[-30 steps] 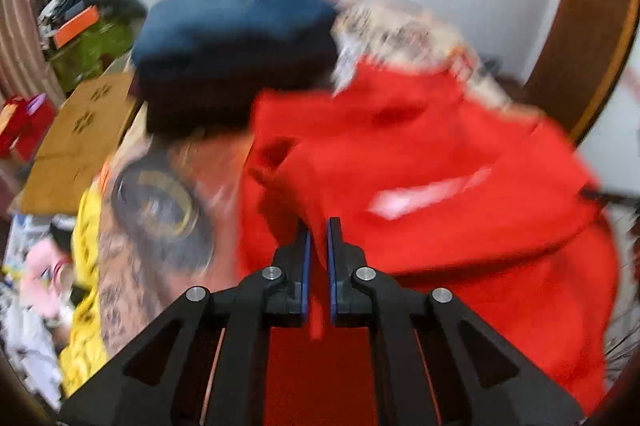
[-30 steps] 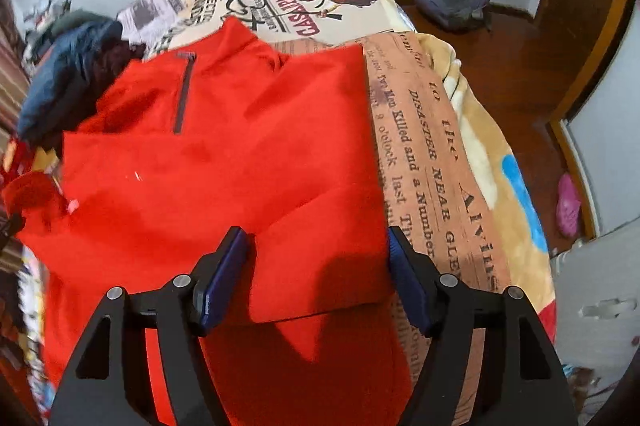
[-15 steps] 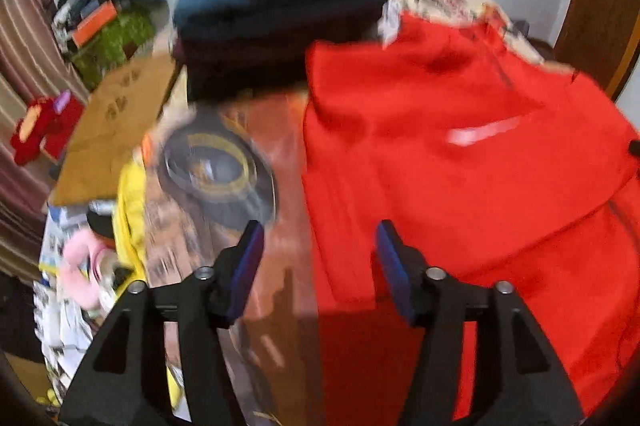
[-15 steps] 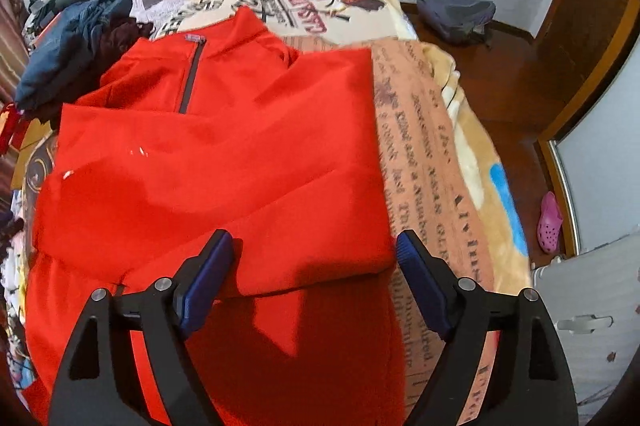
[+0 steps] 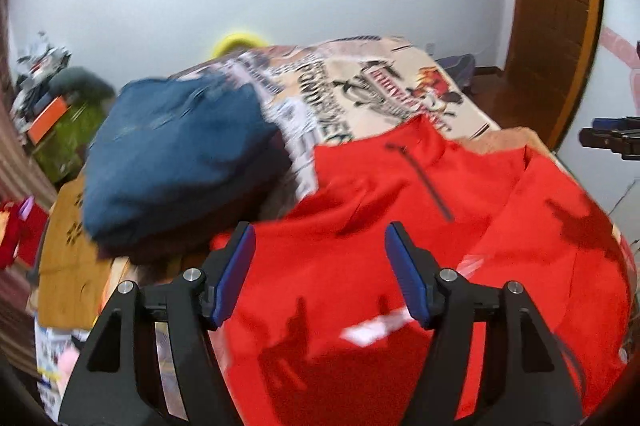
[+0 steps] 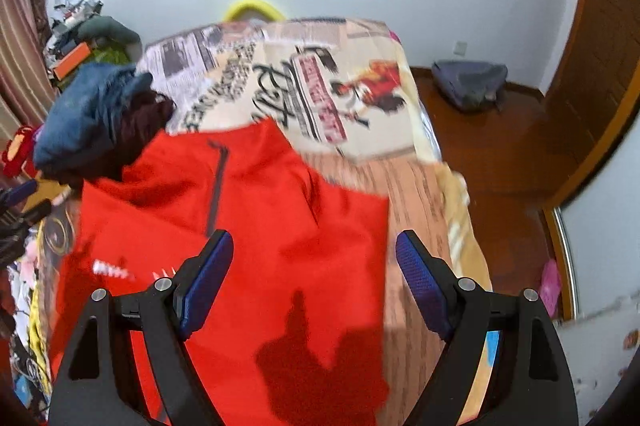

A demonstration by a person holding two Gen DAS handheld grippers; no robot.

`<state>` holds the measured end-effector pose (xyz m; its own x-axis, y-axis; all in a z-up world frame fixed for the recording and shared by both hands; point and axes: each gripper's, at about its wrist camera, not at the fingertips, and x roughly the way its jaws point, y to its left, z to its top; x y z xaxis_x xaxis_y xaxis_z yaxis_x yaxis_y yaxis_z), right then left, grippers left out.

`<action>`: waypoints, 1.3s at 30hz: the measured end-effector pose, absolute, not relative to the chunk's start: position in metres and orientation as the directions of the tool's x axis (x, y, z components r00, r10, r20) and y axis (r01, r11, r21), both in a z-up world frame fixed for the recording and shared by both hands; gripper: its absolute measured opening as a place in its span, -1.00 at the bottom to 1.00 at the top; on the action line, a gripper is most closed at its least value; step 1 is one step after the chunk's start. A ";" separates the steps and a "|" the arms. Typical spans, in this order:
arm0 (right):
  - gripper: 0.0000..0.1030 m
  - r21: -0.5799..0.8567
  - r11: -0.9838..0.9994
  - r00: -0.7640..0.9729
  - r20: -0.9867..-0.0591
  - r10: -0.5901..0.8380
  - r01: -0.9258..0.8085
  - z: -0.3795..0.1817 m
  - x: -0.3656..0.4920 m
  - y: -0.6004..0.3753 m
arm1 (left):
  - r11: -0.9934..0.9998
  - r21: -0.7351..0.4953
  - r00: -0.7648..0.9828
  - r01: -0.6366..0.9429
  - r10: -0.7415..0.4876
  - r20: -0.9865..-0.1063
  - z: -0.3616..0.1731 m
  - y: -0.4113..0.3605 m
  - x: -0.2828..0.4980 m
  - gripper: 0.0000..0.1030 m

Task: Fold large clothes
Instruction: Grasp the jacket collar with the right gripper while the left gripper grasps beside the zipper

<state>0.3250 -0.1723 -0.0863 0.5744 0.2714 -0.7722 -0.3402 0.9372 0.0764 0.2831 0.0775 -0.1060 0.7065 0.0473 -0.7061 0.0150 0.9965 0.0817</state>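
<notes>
Clothes pile point(image 5: 176, 161) in blue at far left, red zip-neck top point(image 5: 400, 266) spread flat on printed bedspread point(image 5: 360, 93) just right of it, left gripper point(image 5: 320, 266) just opened, empty, right gripper point(image 6: 314, 274) likewise spread, empty.

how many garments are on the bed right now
3 at least: a red zip-neck pullover spread on the near part of the bed, and left of its collar a heap with a blue garment on a dark one. More may be hidden.
</notes>
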 end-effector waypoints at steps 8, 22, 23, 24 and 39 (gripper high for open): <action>0.57 0.111 0.916 0.541 -0.777 0.322 -0.386 -0.096 0.378 -0.124 | 0.998 0.047 0.660 0.035 0.012 -0.751 -0.135 0.067 0.362 0.29; 0.57 0.335 0.890 0.240 -0.878 0.414 -0.310 -0.197 0.487 -0.072 | 0.994 -0.051 0.537 -0.101 0.011 -0.844 -0.211 0.091 0.444 0.28; 0.57 0.333 0.892 0.239 -0.880 0.410 -0.305 -0.200 0.493 -0.069 | 0.991 -0.072 0.527 -0.110 -0.003 -0.850 -0.216 0.096 0.448 0.24; 0.54 0.334 0.894 0.242 -0.880 0.410 -0.298 -0.203 0.498 -0.067 | 0.987 -0.097 0.516 -0.125 -0.019 -0.856 -0.220 0.101 0.453 0.12; -0.88 0.214 0.920 0.350 -0.877 0.329 -0.328 -0.191 0.495 -0.055 | 0.985 -0.168 0.616 -0.044 -0.106 -0.780 -0.186 0.088 0.440 -0.86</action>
<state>0.4950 -0.0548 -0.1912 0.3500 0.3290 -0.8771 -0.3279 0.9201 0.2143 0.4398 0.0884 -0.1857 0.6165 -0.1060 -0.7802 -0.0435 0.9848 -0.1682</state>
